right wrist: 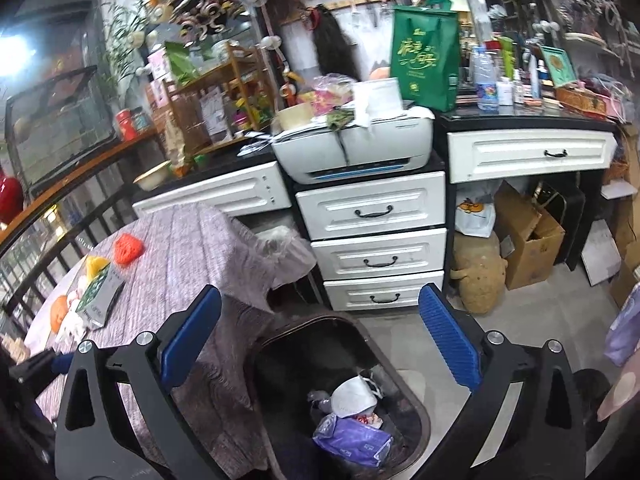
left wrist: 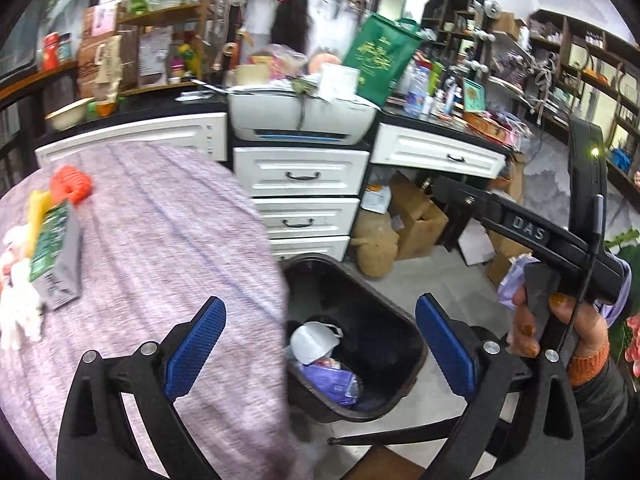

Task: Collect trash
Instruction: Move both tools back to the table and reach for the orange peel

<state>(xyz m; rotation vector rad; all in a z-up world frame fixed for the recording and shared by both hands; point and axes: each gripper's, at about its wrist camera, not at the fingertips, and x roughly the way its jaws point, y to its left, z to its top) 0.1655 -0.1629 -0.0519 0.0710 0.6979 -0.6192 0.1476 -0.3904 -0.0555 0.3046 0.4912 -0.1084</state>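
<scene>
A black trash bin (left wrist: 400, 322) stands on the floor beside the table; it also shows in the right wrist view (right wrist: 280, 354). Inside lie a white face mask (left wrist: 314, 340) (right wrist: 354, 396) and a purple wrapper (left wrist: 334, 384) (right wrist: 354, 440). My left gripper (left wrist: 320, 344) is open and empty above the bin and the table edge. My right gripper (right wrist: 320, 344) is open and empty above the bin. On the table lie a green-and-grey box (left wrist: 56, 256) (right wrist: 100, 296), an orange crumpled item (left wrist: 72, 184) (right wrist: 128, 248), a yellow piece (left wrist: 40, 208) and white scraps (left wrist: 18, 300).
The table has a purple-grey cloth (left wrist: 160, 240) (right wrist: 192, 248). White drawers (left wrist: 300, 200) (right wrist: 376, 236) with a printer (left wrist: 304, 116) stand behind. Cardboard boxes (right wrist: 528, 236) and a burlap sack (right wrist: 480, 272) sit under the desk. A chair back (left wrist: 400, 436) is below the bin.
</scene>
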